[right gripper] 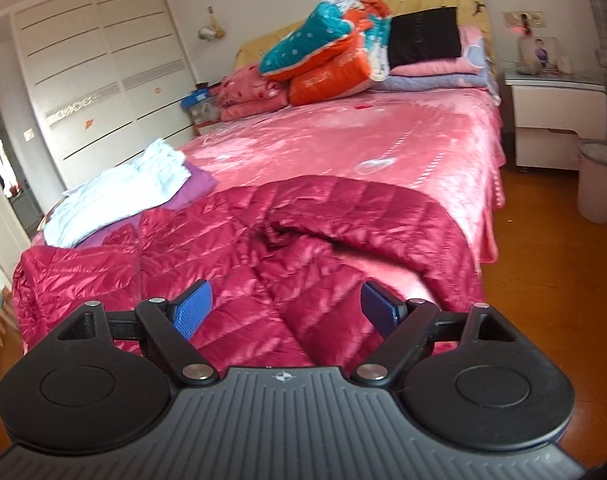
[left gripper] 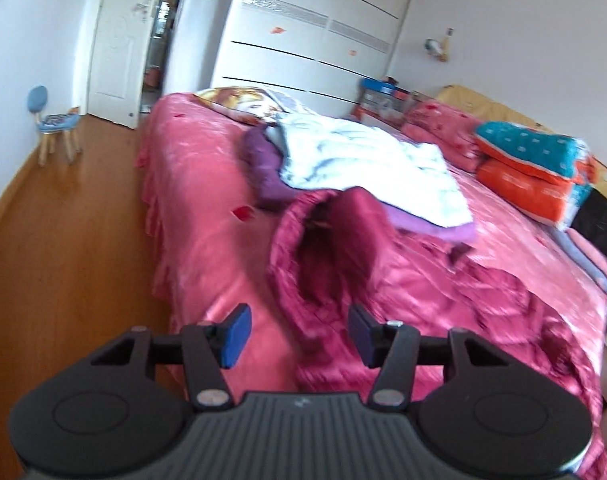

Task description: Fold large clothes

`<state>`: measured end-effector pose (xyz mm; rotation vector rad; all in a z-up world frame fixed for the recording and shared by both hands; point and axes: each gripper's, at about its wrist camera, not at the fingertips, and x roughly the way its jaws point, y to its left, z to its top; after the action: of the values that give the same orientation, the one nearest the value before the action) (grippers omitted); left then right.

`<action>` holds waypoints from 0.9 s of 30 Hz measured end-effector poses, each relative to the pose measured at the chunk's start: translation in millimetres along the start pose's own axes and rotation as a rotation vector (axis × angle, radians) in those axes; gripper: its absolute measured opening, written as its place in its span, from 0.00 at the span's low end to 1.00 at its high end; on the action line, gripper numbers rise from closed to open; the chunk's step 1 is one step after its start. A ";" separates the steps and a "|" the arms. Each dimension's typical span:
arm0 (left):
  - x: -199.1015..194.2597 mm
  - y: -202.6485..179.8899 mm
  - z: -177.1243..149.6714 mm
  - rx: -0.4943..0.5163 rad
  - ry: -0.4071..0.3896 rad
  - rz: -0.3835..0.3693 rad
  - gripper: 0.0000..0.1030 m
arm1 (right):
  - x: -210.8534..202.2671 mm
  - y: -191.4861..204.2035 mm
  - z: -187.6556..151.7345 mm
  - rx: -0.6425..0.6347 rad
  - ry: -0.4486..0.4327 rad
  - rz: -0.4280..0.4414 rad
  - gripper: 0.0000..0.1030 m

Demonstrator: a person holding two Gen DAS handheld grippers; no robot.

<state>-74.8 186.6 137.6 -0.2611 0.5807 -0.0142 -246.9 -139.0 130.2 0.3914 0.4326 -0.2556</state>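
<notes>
A dark red quilted down jacket (right gripper: 287,236) lies crumpled on the pink bed cover near the foot of the bed. In the left wrist view the jacket (left gripper: 343,248) shows a sleeve or hood opening facing me. My left gripper (left gripper: 299,334) is open and empty, hovering just short of the jacket's near edge. My right gripper (right gripper: 287,312) is open and empty, held low over the jacket's near part.
A pile of white and purple clothes (left gripper: 367,168) lies beyond the jacket, and shows in the right wrist view (right gripper: 123,192) too. Folded quilts and pillows (right gripper: 343,52) sit at the headboard. A nightstand (right gripper: 555,112) and bin (right gripper: 597,180) stand right of the bed. A small blue chair (left gripper: 55,124) stands on the wood floor.
</notes>
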 end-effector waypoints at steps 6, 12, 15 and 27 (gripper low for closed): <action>61.5 8.4 8.0 0.013 0.029 0.055 0.52 | 56.9 20.0 -8.1 0.033 0.095 0.031 1.00; 109.3 13.6 13.4 0.029 0.044 0.106 0.51 | 107.1 37.1 -20.3 -0.027 0.169 0.010 1.00; 128.5 10.8 23.0 0.068 0.019 0.145 0.51 | 119.3 43.7 -26.8 -0.055 0.198 0.000 1.00; 187.9 -28.8 59.1 0.313 -0.024 0.211 0.51 | 154.8 53.1 -34.4 -0.137 0.229 -0.032 1.00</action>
<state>116.4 156.6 90.7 0.1045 0.5715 0.1013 -106.2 -101.3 48.0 0.2808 0.6782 -0.2114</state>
